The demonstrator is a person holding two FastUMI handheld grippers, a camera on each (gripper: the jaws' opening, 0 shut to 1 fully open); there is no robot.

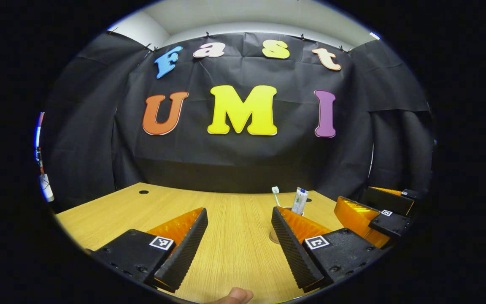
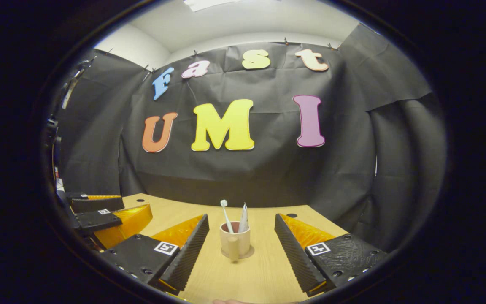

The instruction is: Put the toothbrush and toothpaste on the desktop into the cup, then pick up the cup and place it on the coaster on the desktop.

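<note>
Cup: in your right gripper view the cup (image 2: pixel 235 241) stands upright at lower centre of the frame, its handle turned toward the camera. In your left gripper view its rim (image 1: pixel 287 208) just peeks out behind the right finger, right of centre.

Toothbrush: the toothbrush (image 2: pixel 226 215) stands in the cup, head up, leaning toward the left of the frame. In the left gripper view the toothbrush head (image 1: pixel 275 194) rises above the finger.

Toothpaste: the toothpaste (image 2: pixel 244 219) stands in the cup just right of the toothbrush, its flat end up. In the left gripper view it shows as an upright tube (image 1: pixel 299 200) beside the brush.

Coaster: the coaster (image 2: pixel 249 253) is a round disc lying flat under the cup, with the cup resting on it. In the left gripper view an edge of it (image 1: pixel 273 237) shows beside the right finger.

Surface: the surface (image 2: pixel 264 274) is light wood grain, filling the lower part of both frames.

Left gripper: your left gripper (image 1: pixel 238 236) has its fingers spread wide apart with bare surface between them, touching nothing. In the right gripper view it sits at lower left of the frame (image 2: pixel 103 213).

Right gripper: your right gripper (image 2: pixel 241 247) is spread wide, the cup standing between the fingers but farther off, apart from both. In the left gripper view it sits at the right edge (image 1: pixel 373 211).

Fingertip: your fingertip (image 1: pixel 236 295) shows at the bottom edge of the left gripper view.
</note>
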